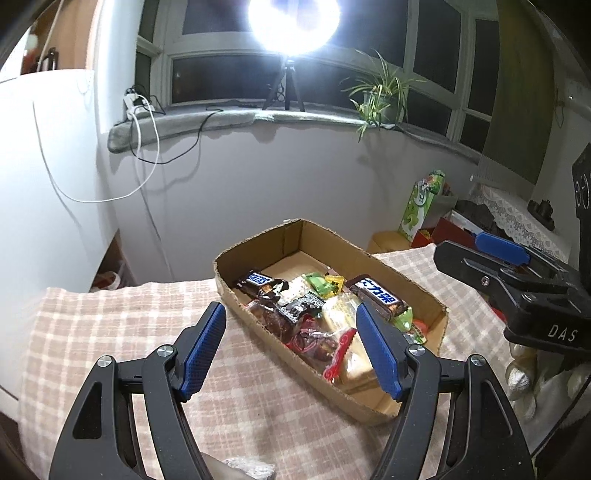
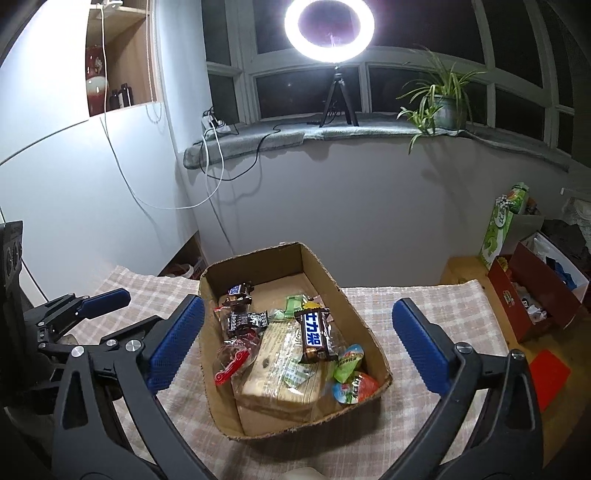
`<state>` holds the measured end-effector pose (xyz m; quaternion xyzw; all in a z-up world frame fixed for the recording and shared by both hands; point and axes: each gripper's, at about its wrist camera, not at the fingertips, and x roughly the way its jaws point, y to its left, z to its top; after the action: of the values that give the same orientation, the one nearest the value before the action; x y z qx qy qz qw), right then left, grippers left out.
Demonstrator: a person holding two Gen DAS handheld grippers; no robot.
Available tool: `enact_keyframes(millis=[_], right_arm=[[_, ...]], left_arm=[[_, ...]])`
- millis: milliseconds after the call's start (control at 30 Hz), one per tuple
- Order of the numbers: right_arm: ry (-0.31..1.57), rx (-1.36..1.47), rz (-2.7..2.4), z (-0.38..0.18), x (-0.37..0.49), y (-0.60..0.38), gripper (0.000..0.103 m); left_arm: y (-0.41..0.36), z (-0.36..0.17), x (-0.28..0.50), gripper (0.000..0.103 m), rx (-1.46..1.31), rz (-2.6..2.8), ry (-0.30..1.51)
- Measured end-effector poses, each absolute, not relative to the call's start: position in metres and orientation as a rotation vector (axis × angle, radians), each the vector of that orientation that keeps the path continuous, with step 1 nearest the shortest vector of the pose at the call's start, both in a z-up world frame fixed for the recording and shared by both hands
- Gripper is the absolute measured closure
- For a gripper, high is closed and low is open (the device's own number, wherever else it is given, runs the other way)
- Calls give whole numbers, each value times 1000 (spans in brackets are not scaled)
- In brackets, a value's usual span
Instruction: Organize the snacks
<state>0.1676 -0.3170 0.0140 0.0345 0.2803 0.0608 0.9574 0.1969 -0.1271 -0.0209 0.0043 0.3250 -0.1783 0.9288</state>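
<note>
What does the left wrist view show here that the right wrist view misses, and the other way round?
Only the left wrist view: the English Snickers label face-on, and the right gripper from the side, at the right edge.

Only the right wrist view: the wall shelf with a red vase, the open red box right of the table, and the left gripper at the left edge.

Both: the cardboard box of snacks on the checked cloth, the ring light, the potted plant, the green carton. Each view's own fingers are open and empty.
</note>
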Motion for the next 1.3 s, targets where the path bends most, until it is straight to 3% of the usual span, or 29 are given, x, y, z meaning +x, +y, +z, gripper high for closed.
enact_keyframes(millis=[200,300,1300], right_arm=[[569,69,105,14,154,-318,0],[574,72,99,13,150,-319,0],[583,68,85,10,137,-326,0]], left_arm=[[-123,-17,184,29,4,-358,655],[-123,-17,180,24,5,-356,649],[-123,-10,163,23,9,-357,635]])
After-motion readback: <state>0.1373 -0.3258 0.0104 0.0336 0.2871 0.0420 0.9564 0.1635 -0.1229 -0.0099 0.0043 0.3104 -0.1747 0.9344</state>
